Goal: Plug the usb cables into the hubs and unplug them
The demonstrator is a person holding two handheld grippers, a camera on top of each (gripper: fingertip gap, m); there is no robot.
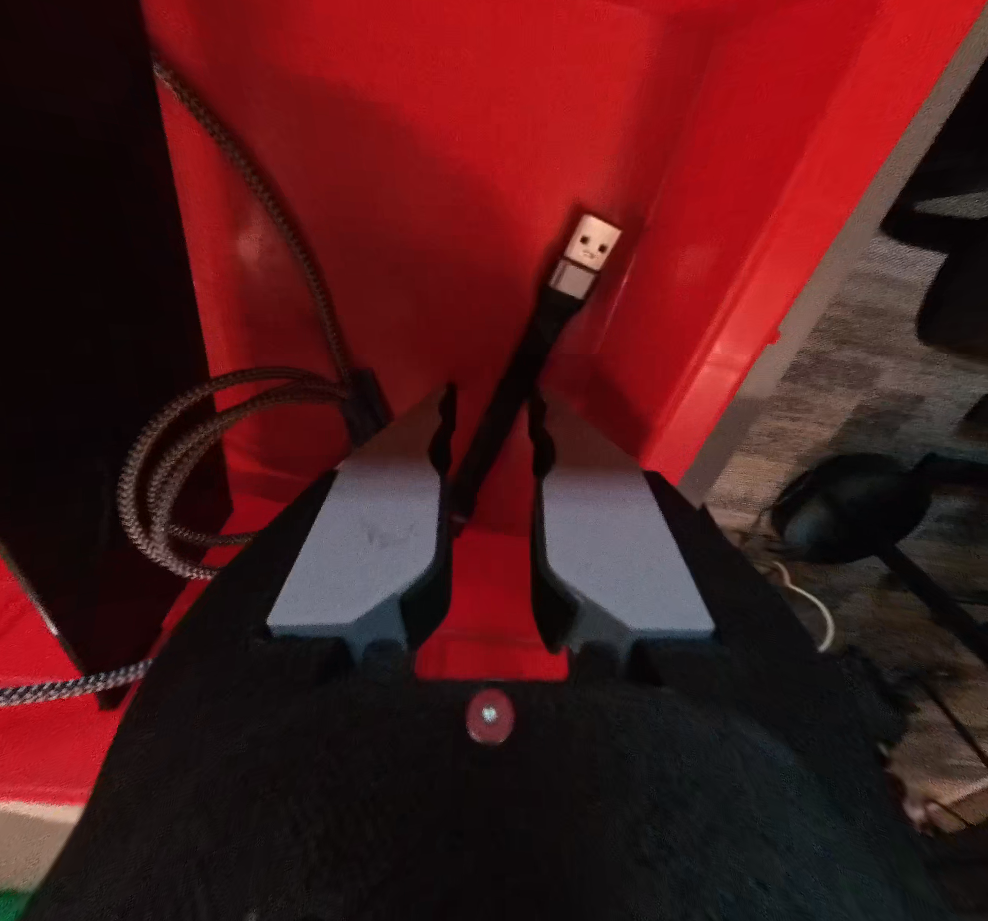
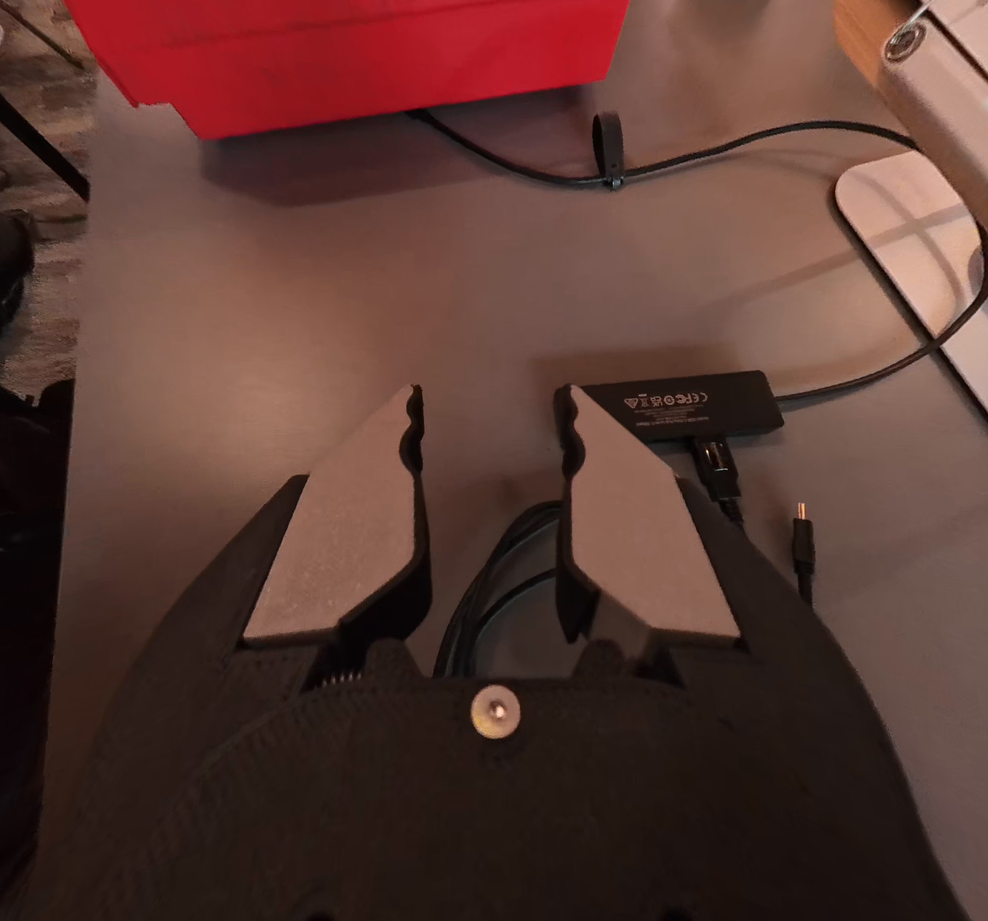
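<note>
In the left wrist view the left gripper [image 1: 489,409] has a flat black USB cable [image 1: 505,403] running up between its fingers [image 1: 374,516], which stand only narrowly apart. The picture is blurred there, so whether the pads actually pinch the cable cannot be told. The cable's silver plug [image 1: 592,248] sticks out well beyond the fingertips, tilted a little to the right, over the floor of a red bin [image 1: 427,173]. To the left of the fingers a braided cable [image 1: 176,478] lies coiled in loops on the red floor, beside a tall dark object [image 1: 80,254] — too dark to identify.

In the right wrist view the right gripper [image 2: 489,403] hangs over a grey desk [image 2: 321,280] with its fingers [image 2: 353,521] spread wide and nothing between the tips. A black USB hub [image 2: 689,403] lies on the desk just at the right fingertip, partly hidden behind it. One black plug [image 2: 719,473] is seated in the hub's near edge, just right of that finger. A loose small connector [image 2: 802,537] lies farther right, apart from the hub. Dark cable loops [image 2: 497,590] show low between the fingers. The hub's own thin cord [image 2: 748,147] curves away far ahead, passing the outside of the red bin [image 2: 347,29] — which stands well beyond the fingertips.
</note>
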